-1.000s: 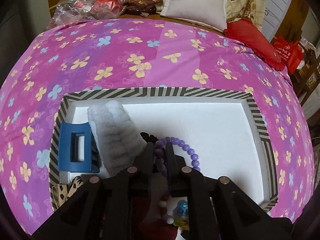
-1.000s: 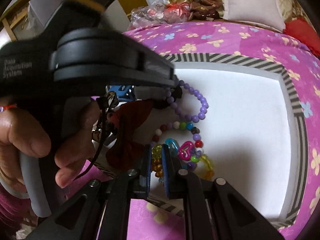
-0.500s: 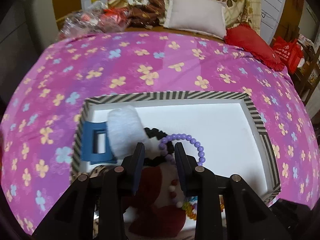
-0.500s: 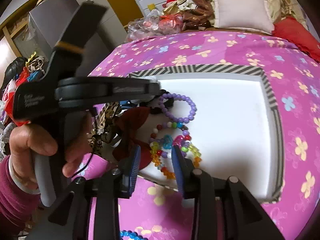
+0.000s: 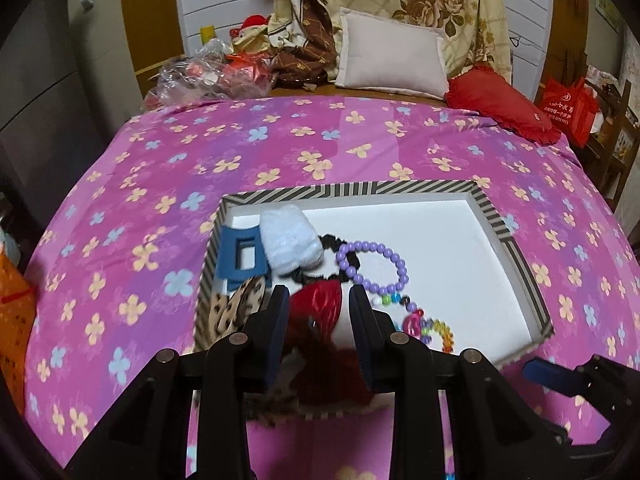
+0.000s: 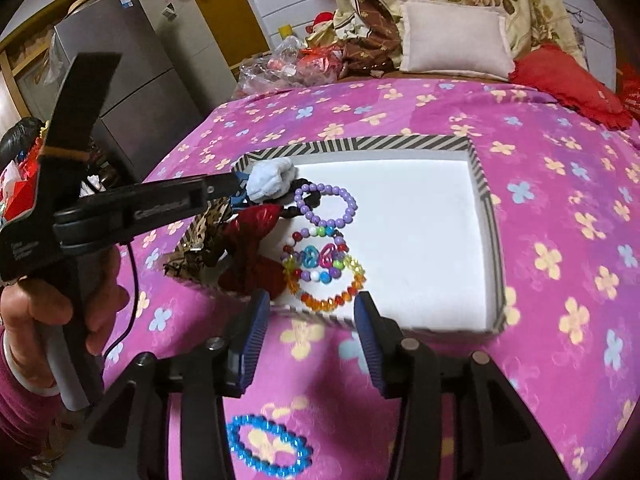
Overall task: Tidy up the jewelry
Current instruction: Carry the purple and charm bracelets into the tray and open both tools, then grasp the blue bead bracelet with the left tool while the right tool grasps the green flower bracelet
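A striped-rim white tray (image 5: 504, 236) (image 6: 480, 176) lies on the pink flowered bedspread. In its left part lie a purple bead bracelet (image 5: 372, 266) (image 6: 326, 204), multicoloured bead bracelets (image 6: 324, 270) (image 5: 428, 326), a red bow (image 5: 320, 300) (image 6: 252, 252), a fluffy white hair tie (image 5: 290, 244), a blue claw clip (image 5: 240, 256) and a leopard-print piece (image 5: 236, 308). My left gripper (image 5: 316, 320) is open and empty above the tray's near left. My right gripper (image 6: 308, 324) is open and empty over the tray's near rim. A blue bead bracelet (image 6: 268, 444) lies on the bedspread beneath it.
The tray's right half (image 6: 420, 240) is bare white. Pillows (image 5: 392, 56), a red cushion (image 5: 500, 104) and plastic bags (image 5: 208, 76) sit at the bed's far end. A fridge (image 6: 132, 80) stands left of the bed.
Both grippers opened, released the bracelets in the tray, and pulled back and up. The purple and multicoloured bracelets now lie free in the tray.
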Motion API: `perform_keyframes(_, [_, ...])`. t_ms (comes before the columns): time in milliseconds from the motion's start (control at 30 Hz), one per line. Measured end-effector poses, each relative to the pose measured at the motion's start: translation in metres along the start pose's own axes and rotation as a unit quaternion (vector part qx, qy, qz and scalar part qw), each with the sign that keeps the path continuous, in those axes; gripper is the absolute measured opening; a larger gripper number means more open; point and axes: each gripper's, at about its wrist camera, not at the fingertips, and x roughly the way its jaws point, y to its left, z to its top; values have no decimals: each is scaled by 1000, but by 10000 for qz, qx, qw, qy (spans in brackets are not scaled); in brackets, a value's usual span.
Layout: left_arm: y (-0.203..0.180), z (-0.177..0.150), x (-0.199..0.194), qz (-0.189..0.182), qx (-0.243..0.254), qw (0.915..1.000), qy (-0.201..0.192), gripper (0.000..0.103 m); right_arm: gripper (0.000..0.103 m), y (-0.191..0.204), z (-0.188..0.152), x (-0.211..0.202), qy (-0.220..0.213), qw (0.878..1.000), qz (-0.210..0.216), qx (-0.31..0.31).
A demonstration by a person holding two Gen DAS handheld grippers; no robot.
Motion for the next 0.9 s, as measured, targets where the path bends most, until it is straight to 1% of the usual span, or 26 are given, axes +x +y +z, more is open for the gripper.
perform_keyframes(167, [-3,-19,-21,34,57,9999,-94,33,51,3,-14,-17,-73,9999,-118,-31])
perform_keyframes(333, [-6,-36,-37,33,113,9998,-156,33,52,4,-28,-33,-115,9998,-155,-12])
perform_keyframes(433, [-7,-49,-47,-11,111,9998,-151,33,52,4,-37,-41,-111,9996,-252,-79])
perform_keyframes(700, [-6,-85,-56,-423,-72,9987,268,33,53,-11,-68,-70,32,9984,-550,-152])
perform_keyframes(900, [-13,-111,-56,-644,-67,9966,508,33,53,-26,-98,-75,272,9970,-709,-117])
